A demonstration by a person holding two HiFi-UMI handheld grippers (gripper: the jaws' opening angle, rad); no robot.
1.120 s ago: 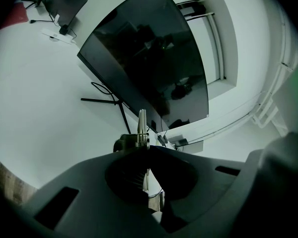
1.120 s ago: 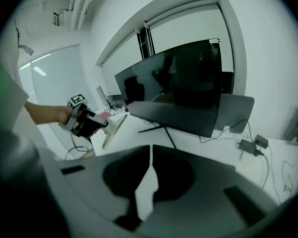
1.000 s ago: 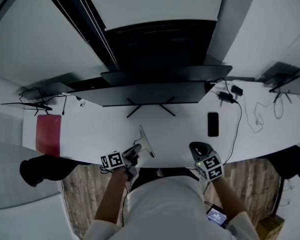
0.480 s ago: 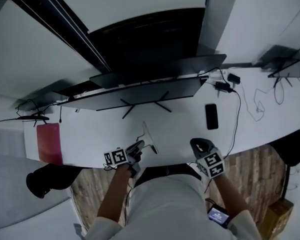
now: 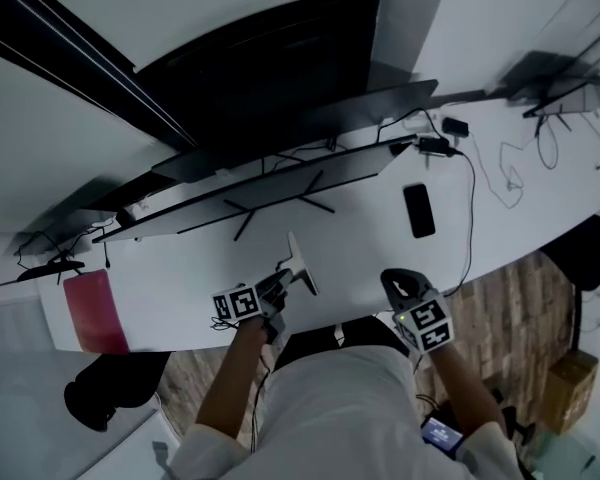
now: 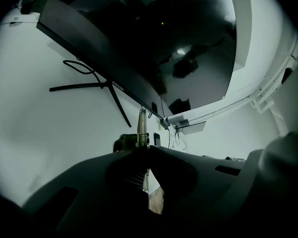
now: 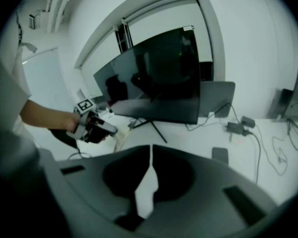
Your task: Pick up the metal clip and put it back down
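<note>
No lettering can be read — the small logo on the monitor (image 6: 154, 48) edge is illegible.

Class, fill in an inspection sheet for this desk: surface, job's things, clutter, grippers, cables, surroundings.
Surface: white desk.
Job's things: metal clip, held by the left gripper near the desk's front edge.
Clutter: dark phone lying flat; red pad at the left end.
Grippers: left gripper shut on the metal clip; right gripper shut, empty.
Cables: black leads and adapter, far right.
Surroundings: dark monitors behind; wooden floor.
</note>
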